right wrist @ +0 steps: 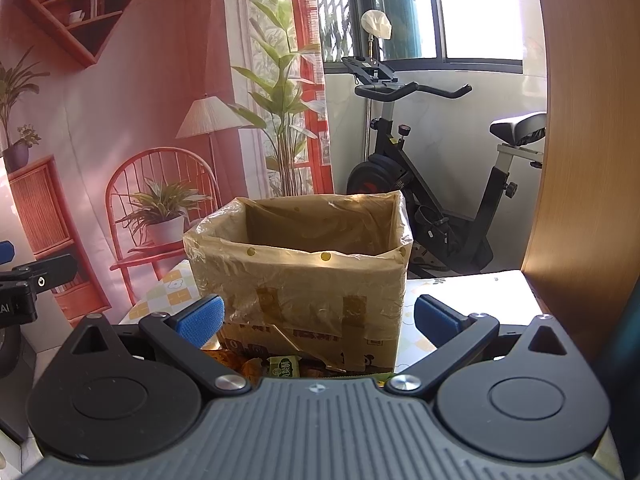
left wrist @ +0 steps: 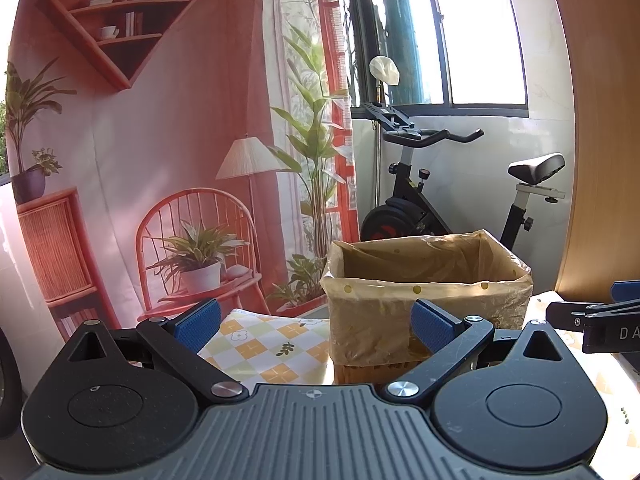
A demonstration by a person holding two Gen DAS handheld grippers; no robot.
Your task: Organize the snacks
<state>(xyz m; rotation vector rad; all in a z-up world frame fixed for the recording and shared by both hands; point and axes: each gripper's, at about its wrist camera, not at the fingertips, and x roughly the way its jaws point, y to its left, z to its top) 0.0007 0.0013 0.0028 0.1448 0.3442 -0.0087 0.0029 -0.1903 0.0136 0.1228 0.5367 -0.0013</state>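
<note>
Both tools are hovering with their fingers apart and holding nothing. The left tool [left wrist: 316, 326] and the right tool [right wrist: 318, 322] are facing a bag-lined cardboard box [right wrist: 298, 264] straight ahead on the checked surface [left wrist: 264, 344]. Snack packets [right wrist: 282, 366] are lying just below the right tool. Judging by this, picking has not begun; next, the right tool needs lowering onto a packet.

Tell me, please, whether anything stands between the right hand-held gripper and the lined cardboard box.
Nothing visible does. The right hand-held gripper is open, directly facing the lined cardboard box; only small snack packets lie low at the box's foot.
</note>
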